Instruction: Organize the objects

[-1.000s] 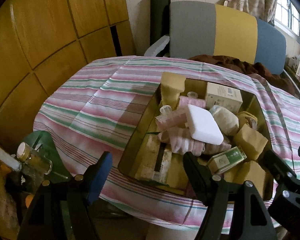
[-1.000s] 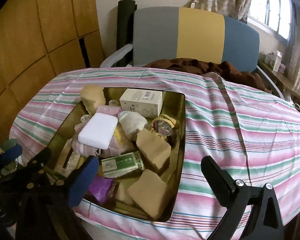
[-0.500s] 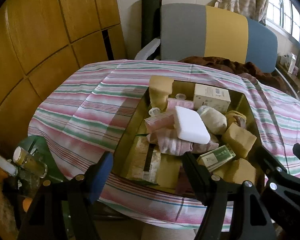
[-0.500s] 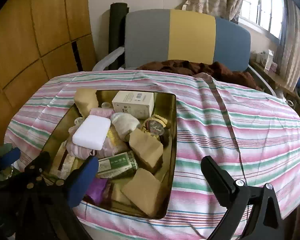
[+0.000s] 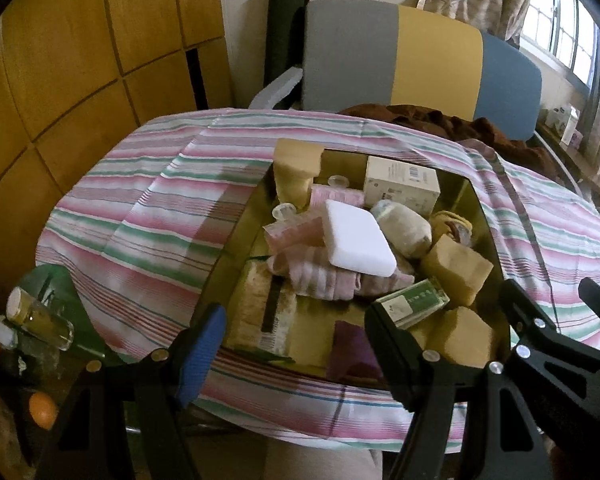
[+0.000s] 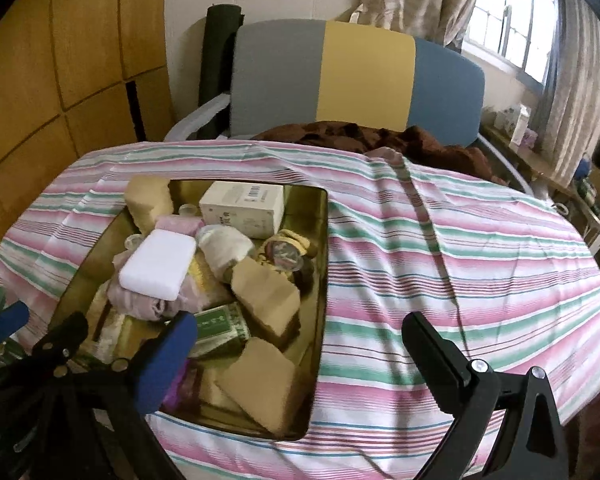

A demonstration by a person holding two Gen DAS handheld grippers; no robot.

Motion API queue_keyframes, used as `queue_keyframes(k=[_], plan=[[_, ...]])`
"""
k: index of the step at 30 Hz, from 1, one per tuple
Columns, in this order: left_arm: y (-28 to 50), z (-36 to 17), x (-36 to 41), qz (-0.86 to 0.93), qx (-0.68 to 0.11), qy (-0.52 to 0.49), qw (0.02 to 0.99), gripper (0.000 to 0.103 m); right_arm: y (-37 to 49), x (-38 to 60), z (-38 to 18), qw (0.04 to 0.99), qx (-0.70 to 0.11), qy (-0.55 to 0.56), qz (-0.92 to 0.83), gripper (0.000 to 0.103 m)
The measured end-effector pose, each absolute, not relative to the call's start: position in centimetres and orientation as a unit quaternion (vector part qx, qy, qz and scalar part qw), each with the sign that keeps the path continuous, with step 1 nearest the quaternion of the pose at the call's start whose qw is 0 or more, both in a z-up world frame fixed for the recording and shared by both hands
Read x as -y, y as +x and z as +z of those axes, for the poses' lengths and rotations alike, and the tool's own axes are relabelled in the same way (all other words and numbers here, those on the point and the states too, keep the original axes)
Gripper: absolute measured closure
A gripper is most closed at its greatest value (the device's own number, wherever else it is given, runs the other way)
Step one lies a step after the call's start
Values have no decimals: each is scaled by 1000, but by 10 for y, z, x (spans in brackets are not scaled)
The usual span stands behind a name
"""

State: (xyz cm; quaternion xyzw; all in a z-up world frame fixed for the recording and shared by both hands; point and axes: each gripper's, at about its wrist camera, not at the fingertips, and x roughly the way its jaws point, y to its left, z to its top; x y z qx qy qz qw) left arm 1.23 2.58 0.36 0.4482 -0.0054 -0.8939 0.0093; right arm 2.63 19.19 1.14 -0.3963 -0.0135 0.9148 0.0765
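A gold metal tray (image 5: 236,248) (image 6: 322,240) sits on a striped tablecloth and is heaped with things: a white sponge block (image 5: 358,244) (image 6: 158,268), a white carton (image 5: 402,186) (image 6: 242,208), tan sponges (image 5: 456,268) (image 6: 266,296), pink rolled cloths (image 5: 320,278), a green packet (image 5: 414,304) (image 6: 220,326). My left gripper (image 5: 294,338) is open and empty, above the tray's near edge. My right gripper (image 6: 300,344) is open and empty, over the tray's near right corner. The left gripper also shows in the right wrist view (image 6: 32,324).
The striped cloth (image 6: 440,264) covers a round table. A grey, yellow and blue chair (image 6: 360,80) with a brown blanket (image 6: 380,138) stands behind it. Wooden panels (image 5: 80,60) are at the left. A glass bottle (image 5: 40,318) sits low at the left.
Both grippers have drawn back and risen a little, so the tray looks smaller and farther away. Both stay open. Nothing in the tray has moved.
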Motion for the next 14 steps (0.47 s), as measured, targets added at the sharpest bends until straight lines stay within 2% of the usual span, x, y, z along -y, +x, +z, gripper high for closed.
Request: queue_keyframes(k=[14], plan=[[13,2,-29,-897,9,441,14,31,27,-198,10,87,6,-396,914,0]])
